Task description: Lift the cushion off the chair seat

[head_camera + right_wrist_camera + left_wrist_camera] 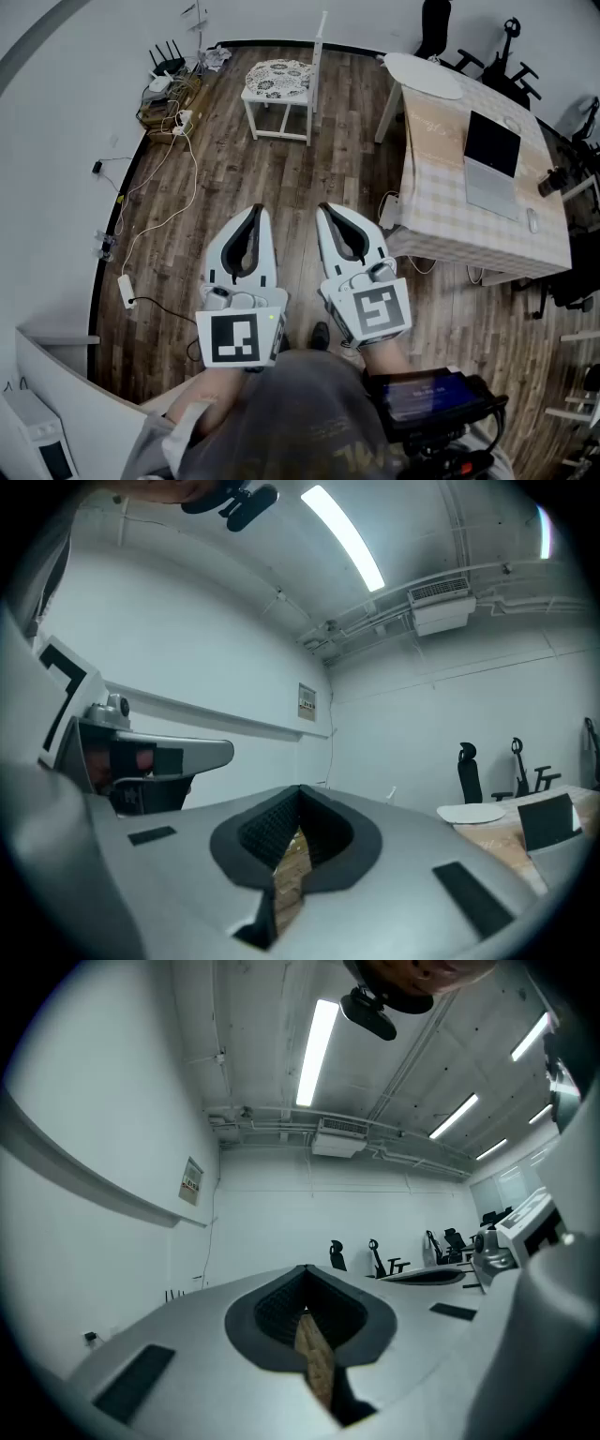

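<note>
Both tongs are closed, nothing in them: left gripper (255,208) and right gripper (323,206) are held level side by side low in the head view, and in the left gripper view (305,1271) and the right gripper view (300,789) the tips meet, with only a thin slit where wood floor shows through. The cushion (277,78), white w/ dark pattern, lies flat on the seat of the white chair (319,66) at 12 o'clock from the grippers, well apart from them. The chair back stands at the seat's 3 o'clock edge. Btw me and the chair the floor (291,169) is open, a straight lane. At 2 o'clock the table (441,202) w/ check cloth takes the right side; its near corner hangs just beside the right gripper, so that side is tight. A laptop (491,159) lies on it. At 10 o'clock cables (173,117) and a router (167,66) sit along the curved wall (66,141), and a power strip (126,291) lies at 9 o'clock near the wall edge, apart from the lane.
</note>
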A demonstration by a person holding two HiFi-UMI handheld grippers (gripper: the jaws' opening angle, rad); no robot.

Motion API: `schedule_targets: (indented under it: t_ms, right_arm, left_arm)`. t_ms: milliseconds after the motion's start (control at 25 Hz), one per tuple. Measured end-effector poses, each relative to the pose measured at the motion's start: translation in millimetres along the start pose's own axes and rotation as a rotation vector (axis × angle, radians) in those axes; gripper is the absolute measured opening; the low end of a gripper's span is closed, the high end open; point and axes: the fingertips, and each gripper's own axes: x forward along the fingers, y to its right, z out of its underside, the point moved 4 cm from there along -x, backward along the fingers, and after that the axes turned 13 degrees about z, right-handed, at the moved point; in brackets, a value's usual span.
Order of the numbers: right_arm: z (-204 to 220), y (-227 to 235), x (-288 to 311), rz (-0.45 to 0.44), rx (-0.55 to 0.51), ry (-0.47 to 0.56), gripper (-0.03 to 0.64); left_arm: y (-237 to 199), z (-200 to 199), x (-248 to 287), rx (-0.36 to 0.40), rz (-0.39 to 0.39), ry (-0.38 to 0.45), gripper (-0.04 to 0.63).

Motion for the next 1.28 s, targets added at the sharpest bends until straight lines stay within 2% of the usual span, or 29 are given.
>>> schedule_targets:
  t_ms: [560,720,880,1280]
  right_arm:
    - [9.1,35.3,1.9,-0.047,0.018,0.043,0.006]
    - [19.1,51.1,0.9,-0.061,0.036,0.038,0.006]
    - [31.1,61.2,5.5,-0.061,0.052,-0.014,0.006]
    - [51.1,70.7,72.5,-0.066,0.075,-0.075,0.006]
  left_arm:
    - [26.6,6.3,30.0,0.021,-0.005,-0.021,0.006]
    - [39.9,14.6,38.1,0.015,-0.006,-0.032,0.006]
    - [46.2,28.4,46.6,-0.021,-0.012,-0.067,0.006]
    - [-2.0,53.1,95.6,-0.039,-0.016,-0.090,0.006]
